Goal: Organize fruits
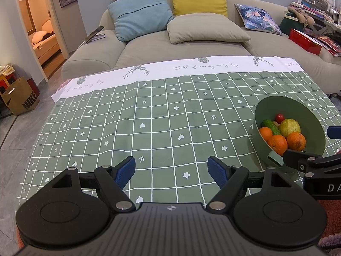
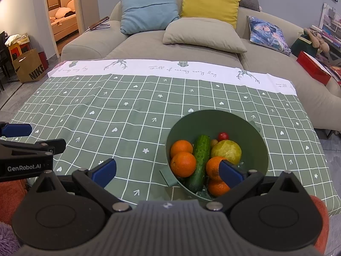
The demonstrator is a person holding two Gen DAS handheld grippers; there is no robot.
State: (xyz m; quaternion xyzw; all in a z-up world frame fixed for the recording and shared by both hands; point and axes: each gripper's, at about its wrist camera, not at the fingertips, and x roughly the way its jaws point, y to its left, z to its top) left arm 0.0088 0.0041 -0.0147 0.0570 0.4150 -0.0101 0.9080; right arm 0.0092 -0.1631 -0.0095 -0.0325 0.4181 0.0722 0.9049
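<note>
Both grippers we hold are spread wide, nothing between their blue-padded fingers. Our left gripper (image 1: 171, 171) hovers over bare green checked tablecloth (image 1: 149, 117), its fingers well apart. Our right gripper (image 2: 168, 171) hangs just beside the near rim of the round green plastic bowl (image 2: 255, 145), its right fingertip (image 2: 231, 172) overlapping one orange in the picture; we cannot tell whether it touches. Its left fingertip sits over the cloth, outside the bowl.

Ahead and to the right of our left gripper, the bowl holds the fruit: four oranges (image 2: 183, 164) at the near side, a bumpy dark green cucumber (image 2: 199, 162) lying lengthwise among them, a yellow-green round fruit (image 2: 227, 151) just beyond, and a small red tomato (image 2: 223, 136) at the far side.

Beyond the cloth's white printed border stands a grey fabric sofa (image 2: 149, 40) with a light blue cushion (image 2: 149, 8), a yellow cushion (image 2: 211, 3) and a beige cushion (image 2: 202, 35).
</note>
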